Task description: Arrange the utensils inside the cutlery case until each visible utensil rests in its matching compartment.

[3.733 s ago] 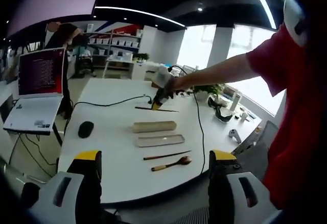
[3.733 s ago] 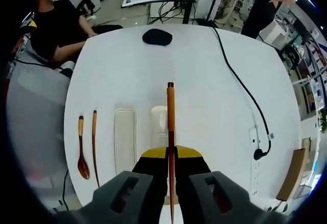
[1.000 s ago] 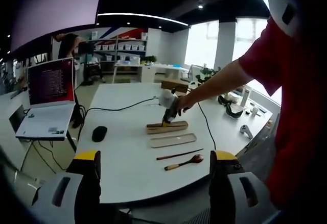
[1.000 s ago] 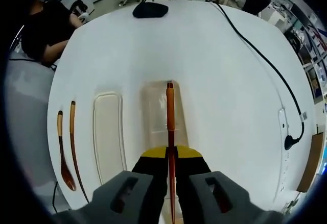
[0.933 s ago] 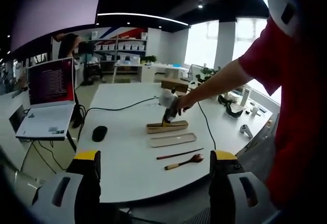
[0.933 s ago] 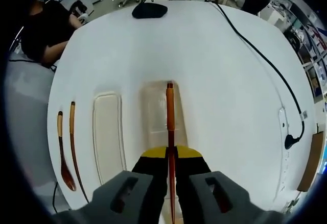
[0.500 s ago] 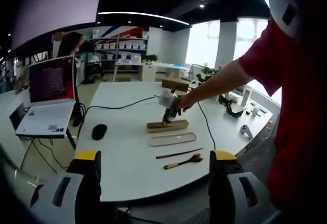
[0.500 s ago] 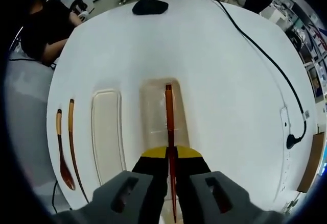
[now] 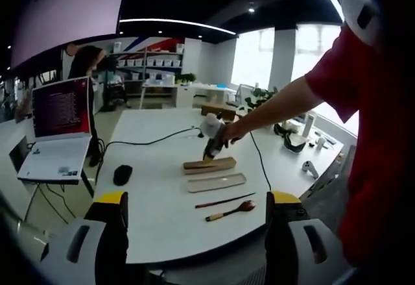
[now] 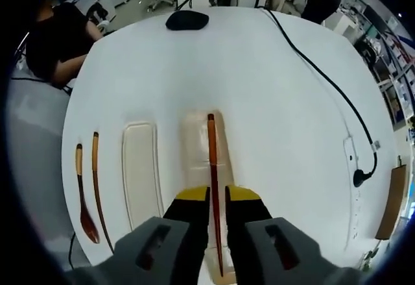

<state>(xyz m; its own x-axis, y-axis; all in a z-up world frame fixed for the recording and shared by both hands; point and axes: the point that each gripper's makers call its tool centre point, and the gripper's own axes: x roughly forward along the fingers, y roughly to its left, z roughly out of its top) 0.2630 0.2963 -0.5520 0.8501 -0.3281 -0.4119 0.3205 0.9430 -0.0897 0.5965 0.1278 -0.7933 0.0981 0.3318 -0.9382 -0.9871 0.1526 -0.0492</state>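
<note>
The right hand-held gripper [image 10: 214,202] hangs over the case [image 10: 206,143] on a white worktop [image 10: 272,103], jaws parted, a chopstick [image 10: 212,168] apparently lying loose between them. Lid [image 10: 141,168], second chopstick [image 10: 98,181] and spoon [image 10: 83,194] lie beside. The left hand-held gripper [image 9: 193,223] is released, well back.

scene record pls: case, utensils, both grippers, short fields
case base: open, on white table, base beside lid
chopstick in case: one lying lengthwise in the base
right gripper: jaws parted, straddling that chopstick
utensils outside: second chopstick and wooden spoon, beside the lid
left gripper: open, holding nothing, back from the table
</note>
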